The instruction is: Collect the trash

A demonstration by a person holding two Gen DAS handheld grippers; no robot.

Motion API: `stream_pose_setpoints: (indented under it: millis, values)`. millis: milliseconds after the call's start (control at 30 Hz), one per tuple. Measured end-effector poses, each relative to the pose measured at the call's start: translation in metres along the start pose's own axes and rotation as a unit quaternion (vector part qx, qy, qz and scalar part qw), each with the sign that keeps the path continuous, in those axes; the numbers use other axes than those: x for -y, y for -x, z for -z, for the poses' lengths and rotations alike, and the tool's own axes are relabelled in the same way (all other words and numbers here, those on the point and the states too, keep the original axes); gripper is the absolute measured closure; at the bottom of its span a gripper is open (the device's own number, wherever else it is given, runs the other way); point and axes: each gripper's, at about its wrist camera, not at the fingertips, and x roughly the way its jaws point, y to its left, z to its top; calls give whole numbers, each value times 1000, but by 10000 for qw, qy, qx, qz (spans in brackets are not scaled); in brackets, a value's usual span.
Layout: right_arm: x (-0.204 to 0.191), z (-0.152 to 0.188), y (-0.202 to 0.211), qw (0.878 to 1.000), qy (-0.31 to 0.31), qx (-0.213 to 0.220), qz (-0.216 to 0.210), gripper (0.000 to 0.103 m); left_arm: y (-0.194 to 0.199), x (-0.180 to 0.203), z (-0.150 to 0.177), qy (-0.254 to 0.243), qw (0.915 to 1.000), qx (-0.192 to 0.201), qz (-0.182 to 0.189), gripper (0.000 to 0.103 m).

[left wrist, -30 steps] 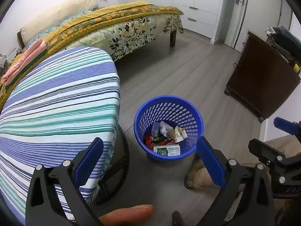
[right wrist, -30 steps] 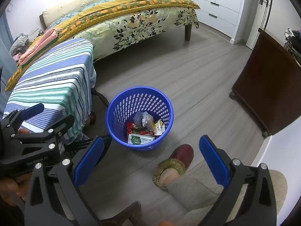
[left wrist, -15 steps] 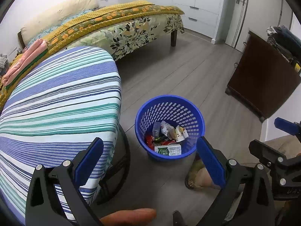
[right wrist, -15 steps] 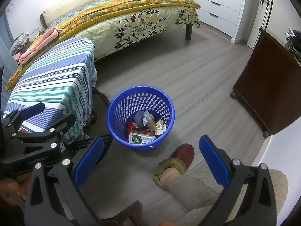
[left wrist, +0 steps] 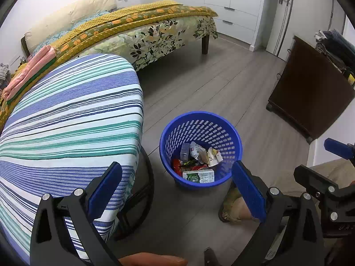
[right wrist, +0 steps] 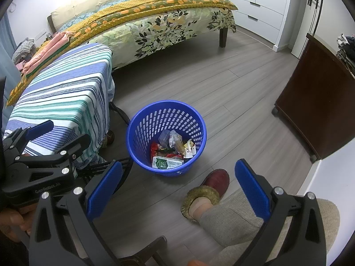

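Both grippers, left (left wrist: pixel 176 190) and right (right wrist: pixel 178 188), are held apart and empty above the blue perforated plastic basket (right wrist: pixel 142 133). Collected wrappers could be spilled if its rim is knocked.

Grey wood-plank floor (right wrist: pixel 221 84): blue perforated basket (right wrist: pixel 142 146) stood upright on it, just beside the striped-cloth table (right wrist: pixel 66 93). Dark wooden cabinet (right wrist: pixel 315 110) and bed (right wrist: pixel 155 26) also borne by the floor, well apart from the basket. Table top bare.
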Motion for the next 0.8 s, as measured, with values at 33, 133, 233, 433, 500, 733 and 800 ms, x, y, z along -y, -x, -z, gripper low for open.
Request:
stream_pose_setpoints:
  millis: [33, 133, 233, 433, 500, 733, 800]
  values:
    - [0, 0, 0, 10000, 1, 2, 4, 5, 0, 0, 0, -1, 10000, -1, 0, 5]
    - [0, 1, 0, 10000, 7, -4, 29, 5, 0, -1, 1, 0, 10000, -6, 0, 5]
    - [-1, 2, -2, 10000, 24, -6, 47, 5, 0, -1, 1, -1, 10000, -10, -1, 5]
    - [-1, 3, -1, 10000, 26, 1, 42, 5, -1, -5, 5, 18, 10000, 31, -19, 5]
    - [-1, 3, -1, 10000, 24, 1, 47, 5, 0, -6, 6, -5, 10000, 67, -48, 5]
    - [1, 1, -1, 10000, 29, 7, 51, 5, 0, -8, 4, 39, 10000, -3, -76, 5]
    - [1, 1, -1, 10000, 31, 7, 55, 5, 0, -9, 4, 70, 10000, -35, -40, 5]
